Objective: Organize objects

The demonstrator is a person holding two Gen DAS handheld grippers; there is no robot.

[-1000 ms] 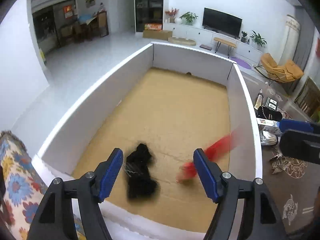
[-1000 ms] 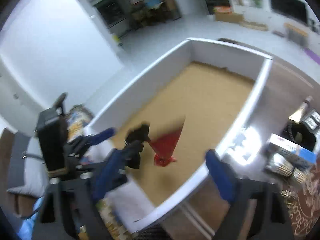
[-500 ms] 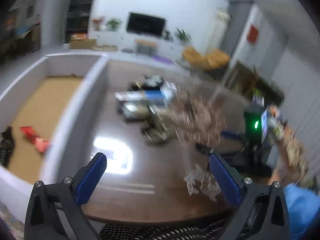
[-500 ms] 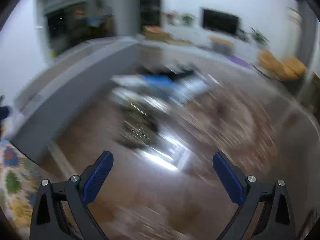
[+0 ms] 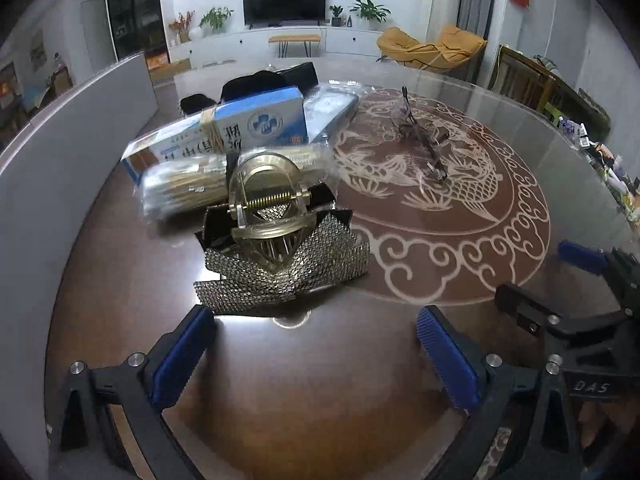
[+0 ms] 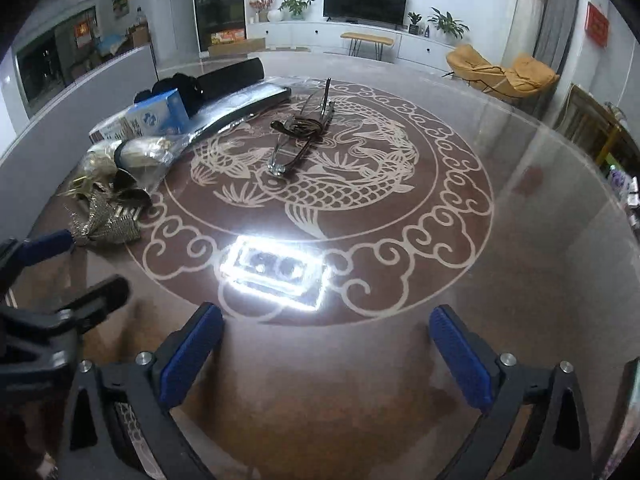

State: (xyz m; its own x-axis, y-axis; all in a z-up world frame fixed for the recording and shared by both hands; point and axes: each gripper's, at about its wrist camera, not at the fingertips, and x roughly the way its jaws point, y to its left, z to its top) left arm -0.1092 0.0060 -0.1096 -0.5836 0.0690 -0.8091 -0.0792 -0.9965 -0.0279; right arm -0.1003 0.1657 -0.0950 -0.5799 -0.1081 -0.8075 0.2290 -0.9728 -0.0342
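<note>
1. Two grippers, left gripper (image 5: 316, 332) and right gripper (image 6: 326, 330), both spread wide and holding nothing.
2. One hair clip (image 5: 272, 216), one pair of glasses (image 6: 302, 136), one blue box (image 5: 240, 128) and one packet of sticks (image 5: 192, 188) lie on the surface (image 5: 320, 380).
3. The hair clip's sparkly bow runs left-to-right, just ahead of the left gripper, slightly left of centre.
4. The glasses lie well ahead of the right gripper, folded, long axis pointing away.

A round glass-topped table (image 6: 460, 292) carries a rhinestone hair clip (image 5: 280, 256), a bagged bundle (image 5: 188, 190) and a blue box (image 5: 256, 124). Glasses (image 6: 300, 136) lie apart, on the dragon motif (image 6: 320, 184).
</note>
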